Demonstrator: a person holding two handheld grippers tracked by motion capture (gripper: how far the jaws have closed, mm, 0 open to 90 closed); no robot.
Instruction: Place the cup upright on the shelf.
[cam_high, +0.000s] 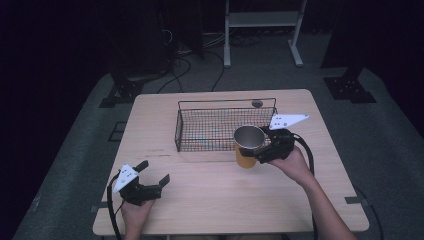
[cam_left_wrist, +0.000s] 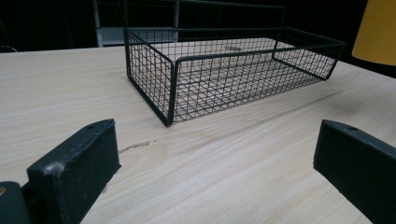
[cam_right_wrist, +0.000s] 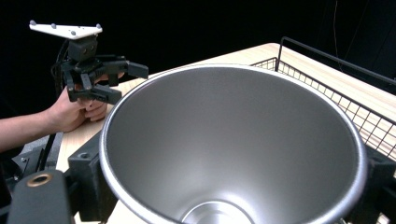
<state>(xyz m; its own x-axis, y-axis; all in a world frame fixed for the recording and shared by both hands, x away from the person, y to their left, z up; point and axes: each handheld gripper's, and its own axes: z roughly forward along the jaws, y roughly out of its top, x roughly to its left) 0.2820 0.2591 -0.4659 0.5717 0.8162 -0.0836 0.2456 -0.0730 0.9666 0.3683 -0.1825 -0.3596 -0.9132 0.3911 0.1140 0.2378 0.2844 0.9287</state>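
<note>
We hold the cup (cam_high: 248, 144) clamped in the right hand-held gripper (cam_high: 263, 148) at the basket's (cam_high: 186, 131) near-right corner, left hand-held gripper (cam_high: 153, 176) wide open and empty; next, likely lift over the rim.

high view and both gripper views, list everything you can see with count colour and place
cup: 1, yellow outside, silver inside, upright, at the basket's near right corner, held in the right gripper
wire basket: 1, black, middle of the table toward the far side, nothing visible in it
table: 1, light wood, fills the centre
frame: 1, white, on the floor beyond the table
cables: several, dark, on the floor beyond the table
left gripper: 1, black with a grey plate, near left of the table, jaws apart
right gripper: 1, black with a grey plate, jaws closed on the cup
hands: 2, one on each gripper
</note>
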